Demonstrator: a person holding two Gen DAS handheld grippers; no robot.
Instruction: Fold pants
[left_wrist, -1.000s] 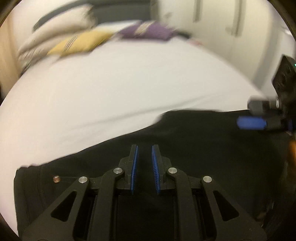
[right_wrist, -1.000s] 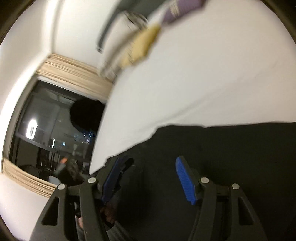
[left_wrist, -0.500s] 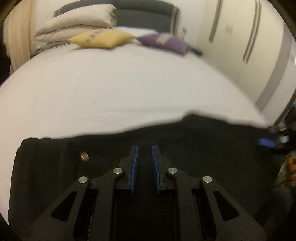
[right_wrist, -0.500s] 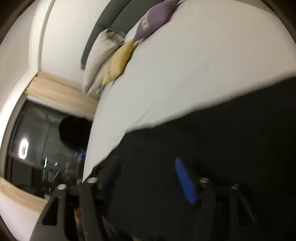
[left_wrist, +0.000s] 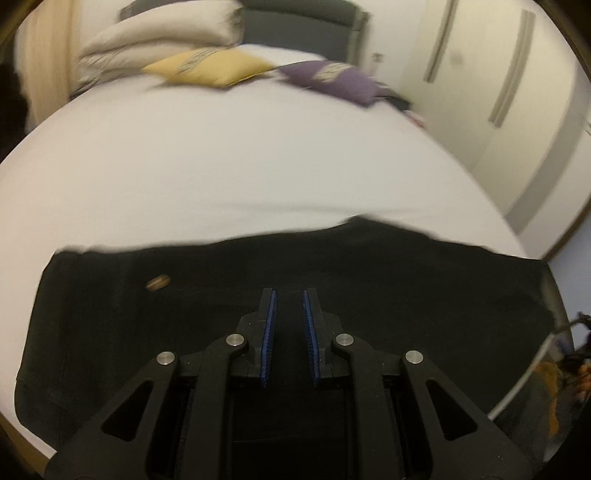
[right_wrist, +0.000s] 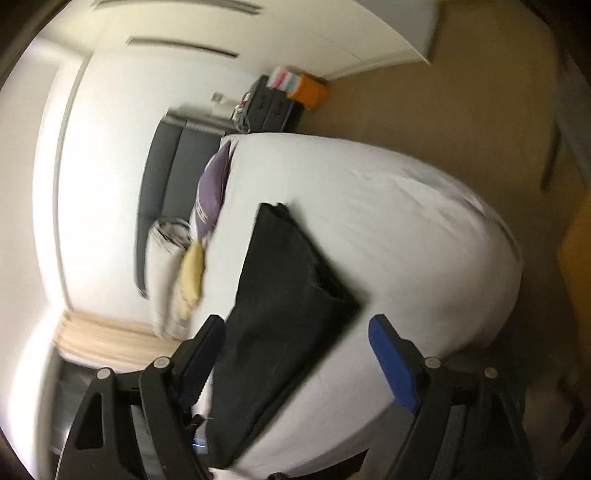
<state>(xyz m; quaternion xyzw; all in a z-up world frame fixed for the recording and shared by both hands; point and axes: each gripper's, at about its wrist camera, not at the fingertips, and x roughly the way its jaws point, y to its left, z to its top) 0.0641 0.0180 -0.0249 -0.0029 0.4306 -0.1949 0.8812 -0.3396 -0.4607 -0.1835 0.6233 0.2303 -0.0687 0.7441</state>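
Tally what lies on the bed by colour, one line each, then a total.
Black: 1, the pants
Yellow: 1, a cushion
Purple: 1, a cushion
Cream: 1, the folded duvet
Total: 4 on the white bed

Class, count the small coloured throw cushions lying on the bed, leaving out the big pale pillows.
2. The yellow cushion lies at the head of the bed, beside the pale pillows; the purple cushion lies to its right, toward the wardrobe side. Others may be hidden behind the pillows.
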